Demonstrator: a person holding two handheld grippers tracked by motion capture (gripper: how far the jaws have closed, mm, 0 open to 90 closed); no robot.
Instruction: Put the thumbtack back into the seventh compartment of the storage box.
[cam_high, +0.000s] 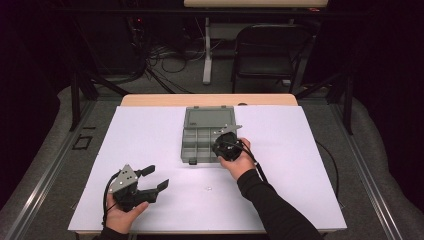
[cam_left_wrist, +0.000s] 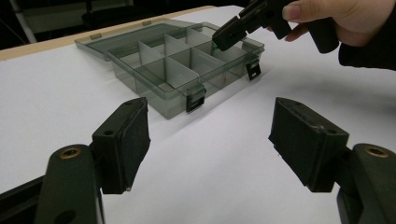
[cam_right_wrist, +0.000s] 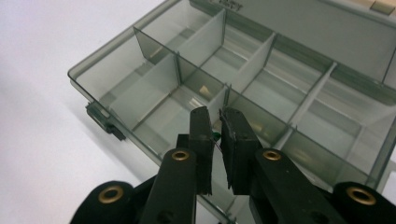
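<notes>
No words or numbers can be read anywhere. The lid (cam_right_wrist: 299, 14) of the box (cam_right_wrist: 140, 88) has some small raised marks near its top edge in the right gripper view, but they are too blurry and cut off to read. The floor beside the table has a dark square mark (cam_high: 81, 143) on it, and it is only a shape, not a letter.

The grey, translucent plastic compartment box (cam_right_wrist: 289, 93) looks smooth and glossy; the white sheet-covered surface (cam_high: 150, 150) is matt, with a wooden edge.
</notes>
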